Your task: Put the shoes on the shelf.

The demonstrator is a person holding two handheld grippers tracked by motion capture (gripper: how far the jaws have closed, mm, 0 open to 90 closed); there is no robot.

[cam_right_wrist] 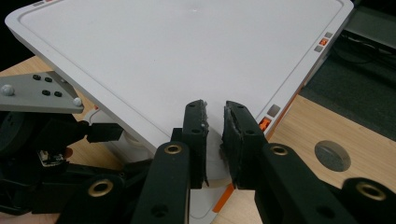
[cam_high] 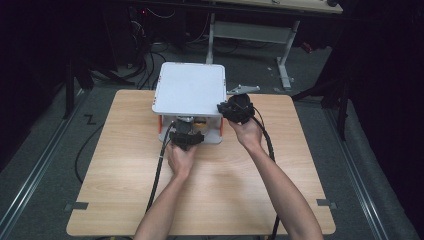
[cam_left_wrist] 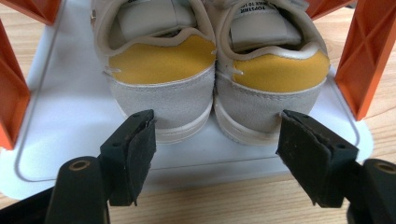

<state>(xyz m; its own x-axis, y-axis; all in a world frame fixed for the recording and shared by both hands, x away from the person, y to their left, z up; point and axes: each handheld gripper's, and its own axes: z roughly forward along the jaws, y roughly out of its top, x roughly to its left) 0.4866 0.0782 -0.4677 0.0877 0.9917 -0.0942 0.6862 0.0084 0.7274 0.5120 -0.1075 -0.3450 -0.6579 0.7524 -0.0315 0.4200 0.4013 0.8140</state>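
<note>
A: What is being worked on?

B: A pair of shoes (cam_left_wrist: 210, 79) is seen on the lower shelf of a small white rack (cam_high: 189, 88) with orange posts, set at the far edge of the table (cam_high: 210, 200). The heels are turned toward the left gripper (cam_left_wrist: 217, 140), and the 2 shoes are touching side by side.

A: How is the left gripper held?

B: Its jaws are spread wide, 1 just outside each heel, and no pad is pressed on the shoes. Nothing is held yet.

A: And the right gripper (cam_right_wrist: 214, 135)?

B: It is seen at the front right corner of the rack's top panel. Its jaws are nearly closed, with a narrow gap left; the panel's edge appears to be pinched between them, so the rack is judged to be steadied.

A: How far along is the work?

B: The approach is judged done. The closing on the pair and the drawing out from the shelf are left.
</note>
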